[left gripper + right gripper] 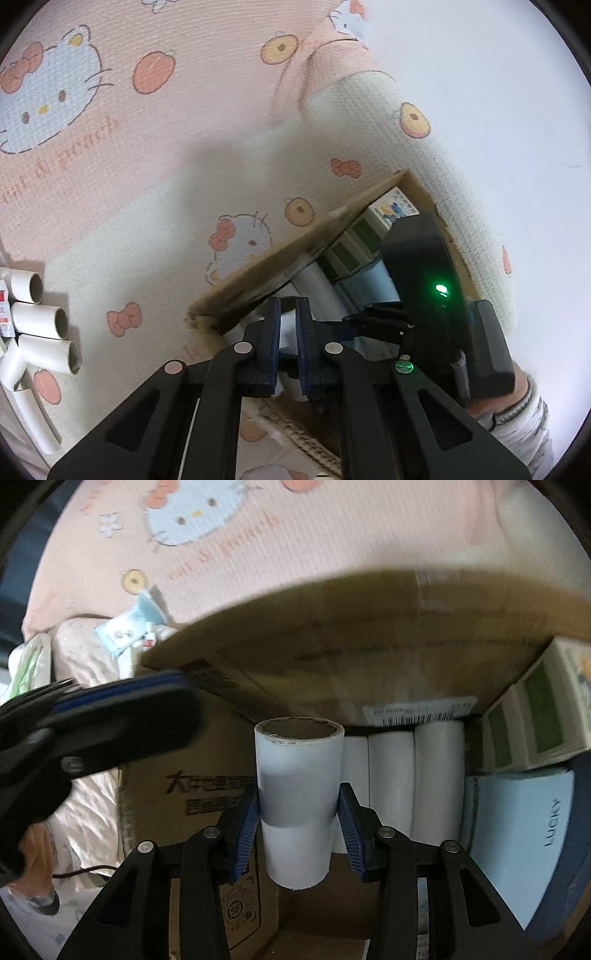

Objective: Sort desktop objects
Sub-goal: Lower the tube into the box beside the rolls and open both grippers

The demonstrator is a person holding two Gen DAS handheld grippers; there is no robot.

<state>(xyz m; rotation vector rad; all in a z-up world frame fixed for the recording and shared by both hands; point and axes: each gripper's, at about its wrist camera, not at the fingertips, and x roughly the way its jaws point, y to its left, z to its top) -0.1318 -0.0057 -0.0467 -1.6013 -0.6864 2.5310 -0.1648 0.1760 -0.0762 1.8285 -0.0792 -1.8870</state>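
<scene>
Right gripper (299,812) clamped, left gripper (288,332) narrow.

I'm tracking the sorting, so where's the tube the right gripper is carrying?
In the right wrist view the white tube sits centre, between the right gripper jaws, above the cardboard box, left of rolls already inside.

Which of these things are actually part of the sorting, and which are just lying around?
Part of the job:
- tube in the right claw
- cardboard box
- loose tubes
- left claw

Lying about:
- cartoon blanket
- blue packet
</scene>
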